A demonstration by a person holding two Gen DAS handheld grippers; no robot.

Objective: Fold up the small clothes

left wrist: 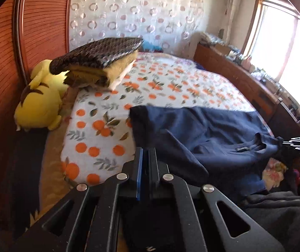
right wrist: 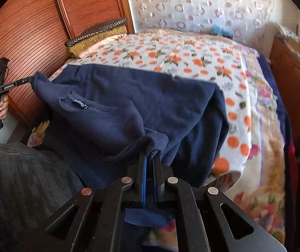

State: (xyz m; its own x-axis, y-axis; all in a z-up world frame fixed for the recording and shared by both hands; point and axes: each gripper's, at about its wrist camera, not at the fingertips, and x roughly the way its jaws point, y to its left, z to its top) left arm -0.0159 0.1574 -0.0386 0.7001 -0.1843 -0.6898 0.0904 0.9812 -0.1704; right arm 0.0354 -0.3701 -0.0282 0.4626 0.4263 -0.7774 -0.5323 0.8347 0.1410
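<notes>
A navy blue shirt (left wrist: 204, 132) lies stretched over the near end of the bed, its collar label showing in the right wrist view (right wrist: 128, 96). My left gripper (left wrist: 146, 153) is shut on one shoulder corner of the shirt; it also shows in the right wrist view (right wrist: 31, 79) pinching that corner at the far left. My right gripper (right wrist: 151, 157) is shut on the other shoulder corner, and it shows in the left wrist view (left wrist: 281, 141) at the far right. The shirt hangs taut between the two grippers.
The bed has an orange-print sheet (left wrist: 150, 88) and a floral blanket (right wrist: 265, 147). Folded blankets (left wrist: 99, 63) and a yellow plush toy (left wrist: 40, 100) sit at the far left by the wooden wardrobe (left wrist: 2, 63). A wooden footboard (left wrist: 244, 79) runs along the right side.
</notes>
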